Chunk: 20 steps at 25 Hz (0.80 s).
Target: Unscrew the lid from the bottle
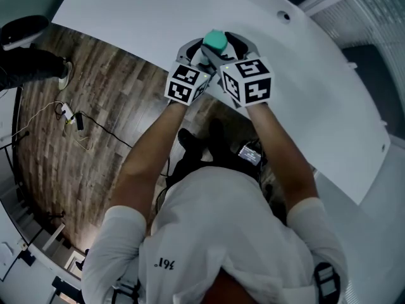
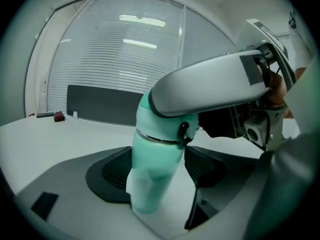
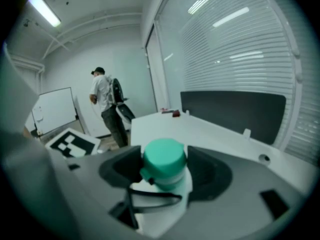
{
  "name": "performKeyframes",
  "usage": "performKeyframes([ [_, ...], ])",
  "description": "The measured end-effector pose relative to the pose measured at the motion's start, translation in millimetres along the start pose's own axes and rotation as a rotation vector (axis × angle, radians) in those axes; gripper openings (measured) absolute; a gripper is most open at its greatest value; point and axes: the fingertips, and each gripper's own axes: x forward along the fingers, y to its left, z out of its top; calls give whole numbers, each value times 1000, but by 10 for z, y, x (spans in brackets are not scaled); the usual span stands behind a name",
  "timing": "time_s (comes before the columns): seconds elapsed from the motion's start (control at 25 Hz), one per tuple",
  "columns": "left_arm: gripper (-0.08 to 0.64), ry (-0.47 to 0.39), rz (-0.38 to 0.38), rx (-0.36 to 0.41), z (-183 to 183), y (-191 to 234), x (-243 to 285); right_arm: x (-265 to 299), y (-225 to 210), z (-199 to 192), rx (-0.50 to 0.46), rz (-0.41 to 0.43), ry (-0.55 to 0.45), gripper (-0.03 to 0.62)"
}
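A mint-green bottle (image 2: pixel 155 169) with a darker green lid (image 3: pixel 164 159) stands on the white table (image 1: pixel 158 11); the head view shows only its lid (image 1: pixel 215 41). My left gripper (image 2: pixel 159 176) is open, its dark pads level with the bottle's body on either side. My right gripper (image 3: pixel 165 171) is open around the lid, close on both sides. In the left gripper view the right gripper's grey finger (image 2: pixel 210 84) crosses in front of the lid. In the head view the left gripper (image 1: pixel 197 50) and the right gripper (image 1: pixel 233 46) meet at the bottle, with their marker cubes towards me.
A dark panel (image 2: pixel 100 104) and window blinds line the table's far side, and a small red thing (image 2: pixel 59 116) lies near them. The table has a round hole (image 1: pixel 286 16). A person (image 3: pixel 106 104) stands by a whiteboard (image 3: pixel 52 109). Cables (image 1: pixel 69 116) lie on the wooden floor.
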Motion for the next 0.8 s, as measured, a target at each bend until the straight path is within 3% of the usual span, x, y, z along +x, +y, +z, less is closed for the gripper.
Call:
performKeyframes([
  [0.24,331,0,72,1,28,79,81,57,-47,-1,-12,-76,16,282],
  [0.36,331,1,64,4,22,79,70,50,-29,-6,-30,-73,25,282],
  [0.8,330,110,-276,149,-53,-181,-23,-88,87,-113,-183,111,95,282],
])
